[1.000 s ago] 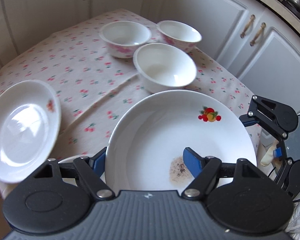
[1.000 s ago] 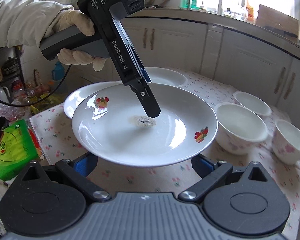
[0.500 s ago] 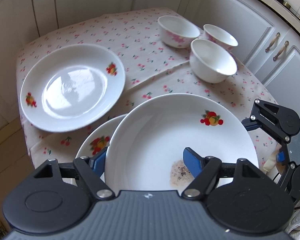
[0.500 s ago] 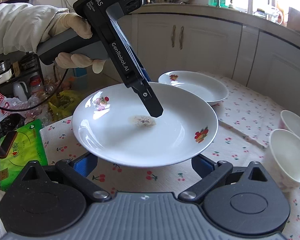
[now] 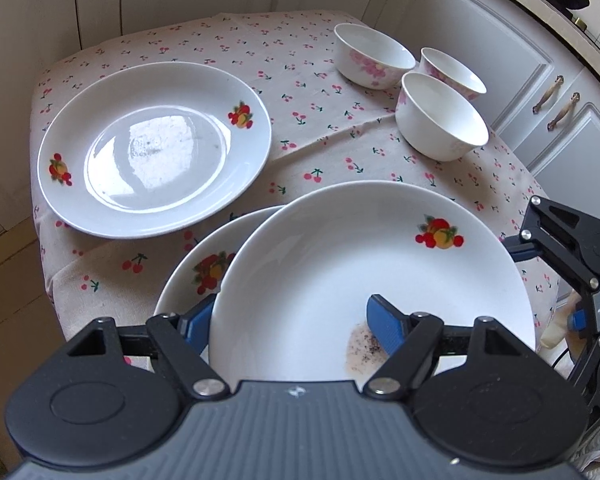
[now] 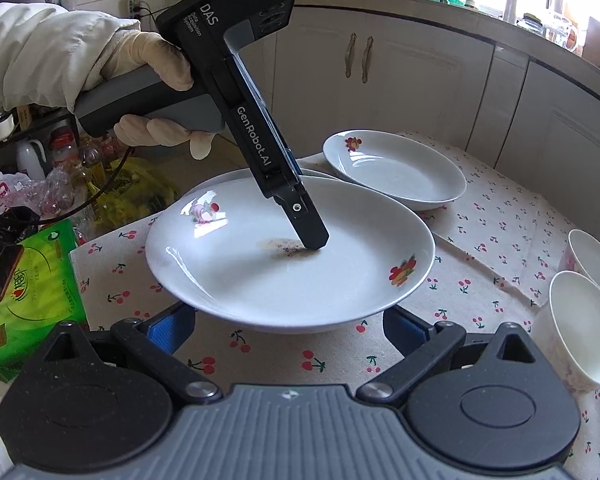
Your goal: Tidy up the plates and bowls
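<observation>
Here the left gripper clamps the near rim of a white plate with a fruit decal: one blue pad lies on the upper face beside a brownish speckled stain, and the other blue pad sits under the rim. The held plate is raised above the table. It partly overlaps a second plate directly beneath it, which rests near the table's edge.

A third plate rests flat on the cherry-print tablecloth, to the far left of the held plate and apart from it.

Three white bowls stand upright in a tight cluster at the far right of the cloth:
- first bowl, pink floral print, farthest back;
- second bowl, just beside the first;
- third bowl, nearest, just in front of the second bowl; whether they touch is not discernible.

In the right wrist view, a gloved hand grips the handle of the left gripper, whose upper finger bears on the stain inside the held plate.

The right gripper has its fingers spread wide and grips nothing; the held plate hangs in front of and above them. A green packet lies on a surface beside the table, to the left.

White cabinet doors stand behind the table.
</observation>
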Demonstrator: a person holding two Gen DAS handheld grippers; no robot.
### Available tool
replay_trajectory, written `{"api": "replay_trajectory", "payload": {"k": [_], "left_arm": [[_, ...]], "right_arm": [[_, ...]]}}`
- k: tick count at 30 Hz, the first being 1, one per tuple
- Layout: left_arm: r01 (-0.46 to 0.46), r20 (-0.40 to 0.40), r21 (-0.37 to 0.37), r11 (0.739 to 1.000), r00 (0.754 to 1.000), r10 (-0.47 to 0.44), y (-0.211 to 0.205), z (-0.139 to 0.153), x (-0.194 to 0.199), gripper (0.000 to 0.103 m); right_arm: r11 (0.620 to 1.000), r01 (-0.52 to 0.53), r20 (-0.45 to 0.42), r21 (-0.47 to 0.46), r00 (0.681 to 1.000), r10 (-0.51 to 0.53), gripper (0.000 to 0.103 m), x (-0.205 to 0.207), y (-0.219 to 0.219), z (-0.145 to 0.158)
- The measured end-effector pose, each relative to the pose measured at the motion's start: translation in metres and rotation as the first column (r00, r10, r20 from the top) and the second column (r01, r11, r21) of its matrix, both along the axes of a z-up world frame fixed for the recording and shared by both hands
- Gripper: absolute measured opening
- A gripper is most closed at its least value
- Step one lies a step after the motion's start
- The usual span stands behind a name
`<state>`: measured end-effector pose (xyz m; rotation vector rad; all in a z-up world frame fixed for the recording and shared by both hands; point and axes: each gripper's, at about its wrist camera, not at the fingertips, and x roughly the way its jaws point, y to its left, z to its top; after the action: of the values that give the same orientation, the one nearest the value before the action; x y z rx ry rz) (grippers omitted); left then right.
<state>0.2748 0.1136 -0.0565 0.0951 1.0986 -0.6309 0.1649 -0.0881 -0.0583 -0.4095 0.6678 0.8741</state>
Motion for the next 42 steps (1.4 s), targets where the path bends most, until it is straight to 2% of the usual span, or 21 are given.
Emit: {"api": "replay_trajectory", "payload": {"k": [15, 24, 35, 42], "left_arm": [[0.020, 0.009, 0.063, 0.998, 1.000, -0.020, -0.002, 0.003, 0.000, 0.080], [0.022, 0.023, 0.085, 0.996, 0.999, -0.024, -0.001, 0.007, -0.003, 0.082], [0.000, 0.036, 0.084, 0.996, 0.999, -0.003, 0.003, 0.012, -0.004, 0.083], [-0.011, 0.038, 0.075, 0.997, 0.999, 0.009, 0.006, 0.015, -0.004, 0.083]], "right_arm": [[0.999, 0.039, -0.029, -0.031, 0.999, -0.040, 0.102, -0.002, 0.011, 0.004], [0.997, 0.057, 0.001, -0.049, 0.998, -0.057, 0.102, -0.006, 0.017, 0.003], [0.995, 0.066, 0.024, -0.072, 0.998, -0.064, 0.102, -0.009, 0.021, 0.002], [0.995, 0.080, 0.002, -0.066, 0.997, -0.080, 0.103, -0.007, 0.018, -0.002]]}}
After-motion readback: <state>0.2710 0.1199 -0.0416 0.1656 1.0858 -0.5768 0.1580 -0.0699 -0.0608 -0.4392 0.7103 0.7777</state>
